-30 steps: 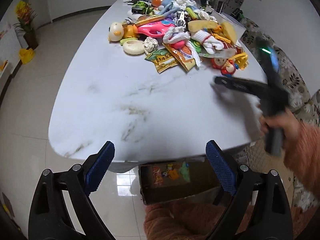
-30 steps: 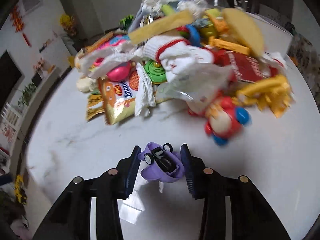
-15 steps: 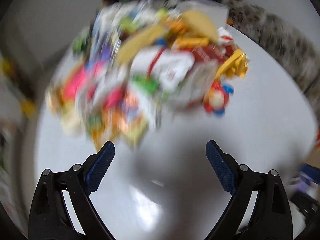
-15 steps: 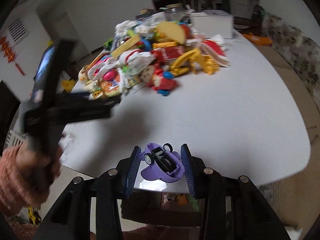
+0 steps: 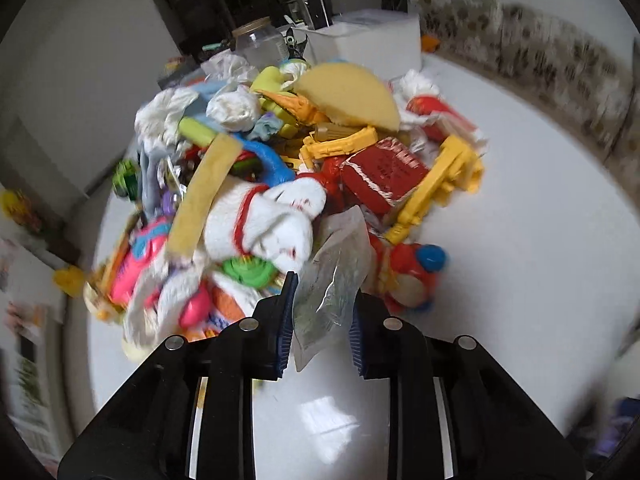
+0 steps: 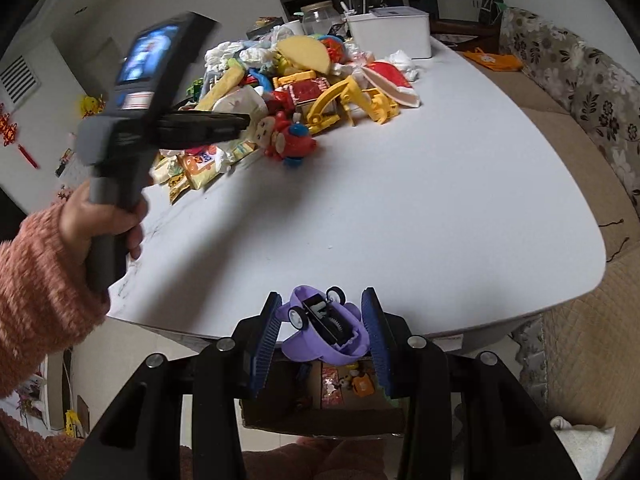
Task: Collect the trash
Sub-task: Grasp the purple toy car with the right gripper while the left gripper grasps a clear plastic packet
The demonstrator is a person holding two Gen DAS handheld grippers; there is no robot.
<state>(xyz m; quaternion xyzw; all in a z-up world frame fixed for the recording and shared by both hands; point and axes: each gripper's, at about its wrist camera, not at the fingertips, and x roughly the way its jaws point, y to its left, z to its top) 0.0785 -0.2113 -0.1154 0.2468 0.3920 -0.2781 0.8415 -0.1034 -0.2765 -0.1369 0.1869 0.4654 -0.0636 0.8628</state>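
A heap of toys, socks, tissues and snack wrappers (image 5: 280, 168) covers the far part of the white table (image 5: 520, 280). At its near edge a clear plastic wrapper (image 5: 332, 280) stands between the blue pads of my left gripper (image 5: 320, 328), whose jaws are closing and touch it on both sides. In the right wrist view the left gripper (image 6: 240, 122) reaches into the pile (image 6: 304, 80), held by a hand in a pink fuzzy sleeve (image 6: 40, 272). My right gripper (image 6: 324, 328) is shut on an upturned purple toy car (image 6: 340, 344), just past the table's near edge.
A cardboard box (image 6: 320, 412) holding small toys sits on the floor under the right gripper. A white bin (image 6: 390, 32) and a glass jar (image 6: 320, 16) stand behind the pile. A floral sofa (image 6: 580, 80) runs along the table's right side.
My left gripper swung from the table's near edge to the pile and its wide jaws narrowed around the clear wrapper. My right gripper drew back from the pile to the table edge, still holding the purple car.
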